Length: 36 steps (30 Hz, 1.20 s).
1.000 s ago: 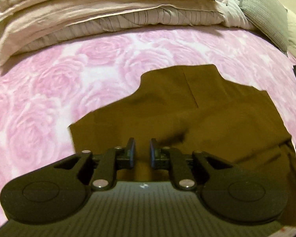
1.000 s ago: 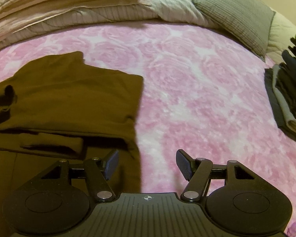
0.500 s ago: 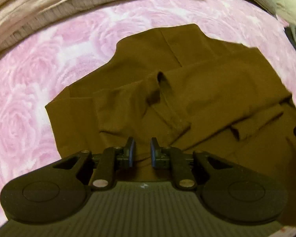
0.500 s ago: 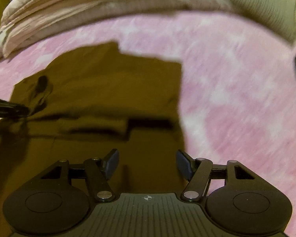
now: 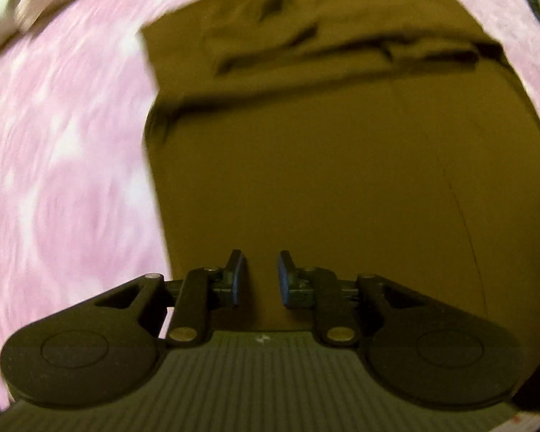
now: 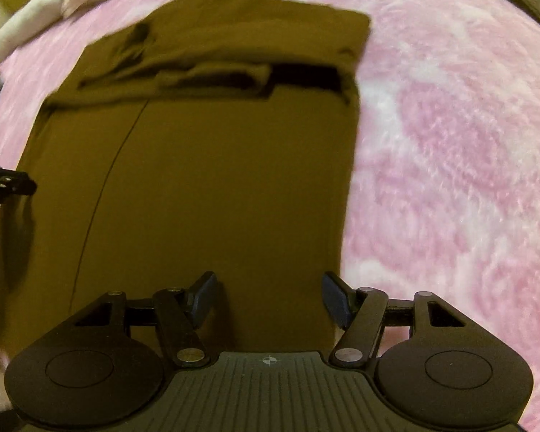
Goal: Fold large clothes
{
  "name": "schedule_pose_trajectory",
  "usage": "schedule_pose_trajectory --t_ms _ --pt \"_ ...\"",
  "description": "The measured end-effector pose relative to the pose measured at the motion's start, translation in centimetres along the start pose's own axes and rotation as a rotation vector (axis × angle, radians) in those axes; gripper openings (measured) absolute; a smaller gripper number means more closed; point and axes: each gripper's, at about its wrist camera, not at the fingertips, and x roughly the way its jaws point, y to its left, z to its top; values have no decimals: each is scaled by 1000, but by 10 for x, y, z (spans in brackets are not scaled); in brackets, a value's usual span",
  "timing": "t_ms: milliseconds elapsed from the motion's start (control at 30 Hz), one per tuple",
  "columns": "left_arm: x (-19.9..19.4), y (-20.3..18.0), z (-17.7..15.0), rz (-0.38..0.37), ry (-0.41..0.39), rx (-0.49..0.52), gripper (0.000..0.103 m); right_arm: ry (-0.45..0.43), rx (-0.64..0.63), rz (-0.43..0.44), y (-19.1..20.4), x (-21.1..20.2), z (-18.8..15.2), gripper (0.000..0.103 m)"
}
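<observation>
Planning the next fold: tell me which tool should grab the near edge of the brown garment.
Probably the right tool: its jaws are wide open over the brown garment. The left tool shows only a narrow gap.

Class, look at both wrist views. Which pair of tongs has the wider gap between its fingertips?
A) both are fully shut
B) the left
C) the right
C: the right tongs gape wide over the brown garment, while the left tongs show only a narrow gap.

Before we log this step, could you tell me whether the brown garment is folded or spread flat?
Partly folded: the brown garment lies flat near the camera, and a doubled-over layer crosses its far part.
</observation>
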Motion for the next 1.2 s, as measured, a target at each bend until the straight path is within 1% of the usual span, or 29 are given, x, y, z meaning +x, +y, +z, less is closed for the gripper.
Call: schedule_pose_trajectory --t_ms 100,233,333,400,433,500,633,700,733,833,1000,1200 --pt "-18 -1 -26 9 28 -35 17 26 -43 -3 3 -12 -2 61" --pt "-49 0 -41 1 9 -56 21 1 -37 -5 11 -34 0 61" --pt "-71 5 -47 -12 -27 -79 28 0 -20 -21 28 -52 2 64" --pt "-87 6 -49 -24 -51 -78 36 3 -8 -32 42 -64 5 66" --pt "-95 5 -46 -30 -63 -71 39 0 -5 -41 51 -72 6 68" --pt "-112 2 -46 -49 -93 -42 47 1 -14 -50 69 -86 9 70" --pt "-138 -1 -43 -78 -139 -19 50 27 -28 -77 103 -109 10 72" --pt "-151 -3 -43 -90 -166 -3 59 17 -32 -90 118 -122 7 72" --pt "-156 -5 -45 -91 -175 7 61 12 -34 -93 124 -127 4 73" --pt "-167 -9 -48 -93 -192 3 62 0 -33 -99 137 -142 -3 73" --pt "-181 -16 -58 -87 -207 -16 63 -11 -47 -102 147 -156 -13 74" --pt "-190 -30 -73 -61 -210 -48 63 -14 -89 -77 139 -158 -25 74"
